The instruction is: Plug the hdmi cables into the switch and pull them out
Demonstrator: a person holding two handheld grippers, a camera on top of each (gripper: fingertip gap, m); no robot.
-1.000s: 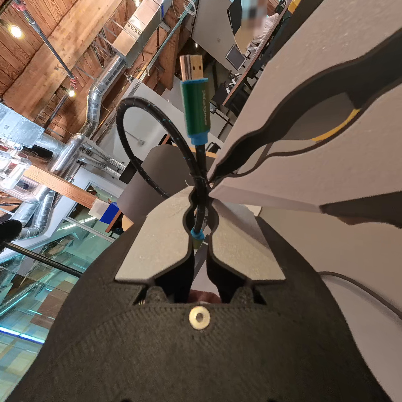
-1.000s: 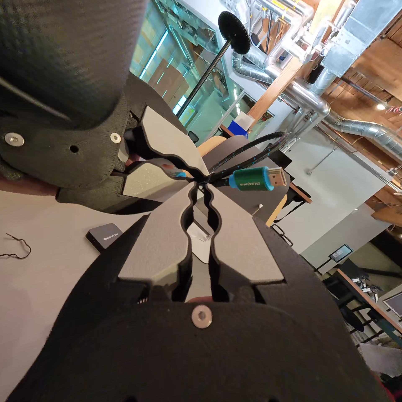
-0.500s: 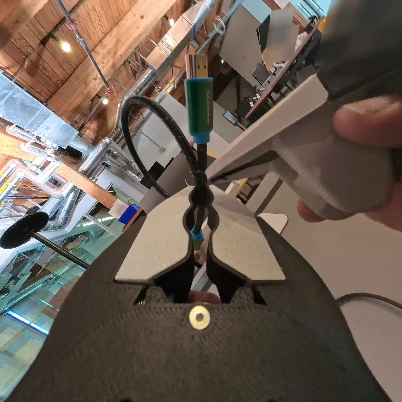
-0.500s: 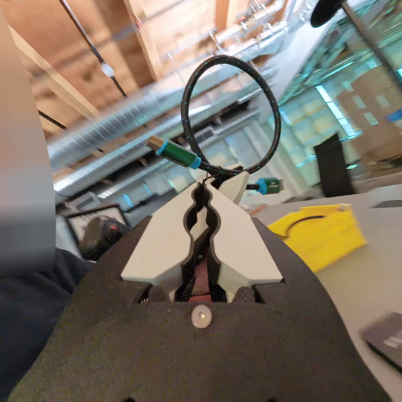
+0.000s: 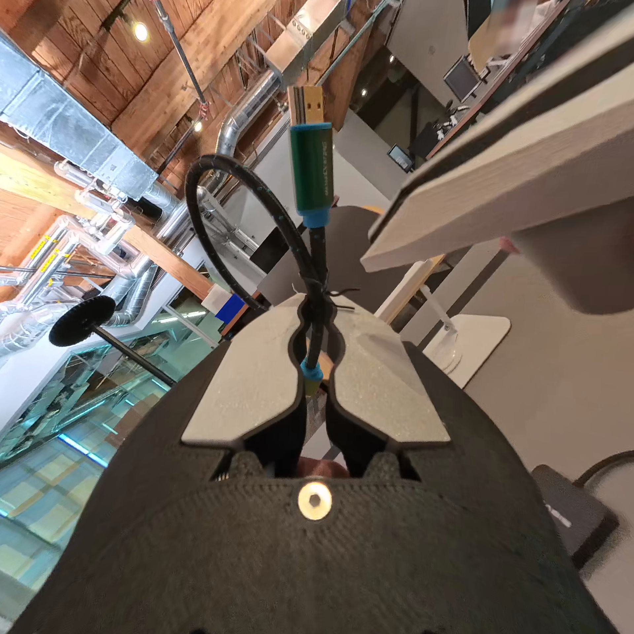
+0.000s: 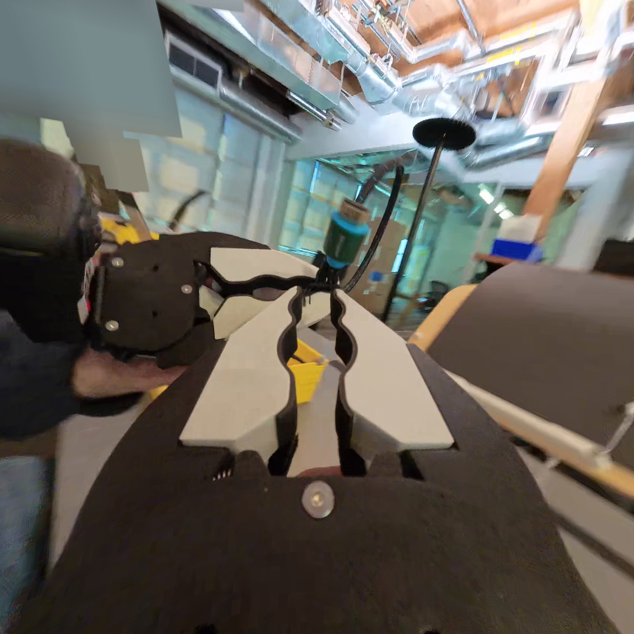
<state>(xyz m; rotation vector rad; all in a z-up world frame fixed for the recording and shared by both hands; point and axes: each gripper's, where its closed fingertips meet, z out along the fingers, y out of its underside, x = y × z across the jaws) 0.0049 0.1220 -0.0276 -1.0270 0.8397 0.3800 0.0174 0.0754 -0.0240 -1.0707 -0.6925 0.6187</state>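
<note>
My left gripper is shut on a looped black braided HDMI cable, bound with a thin tie at the fingertips. One green plug sticks up past the tips. The other plug's blue boot sits between the fingers. My right gripper is open and empty, its tips just in front of the left gripper and below the green plug. In the left wrist view the right gripper's fingers sit to the right of the cable, apart from it. The black switch box lies on the grey table at lower right.
A yellow bin stands on the table behind my right fingers. A dark chair back is close on the right. A person's hand holds the left gripper. A white flat stand base lies on the table.
The right gripper has swung round to face the left gripper from the front and has opened from shut. The left gripper keeps its hold on the cable.
</note>
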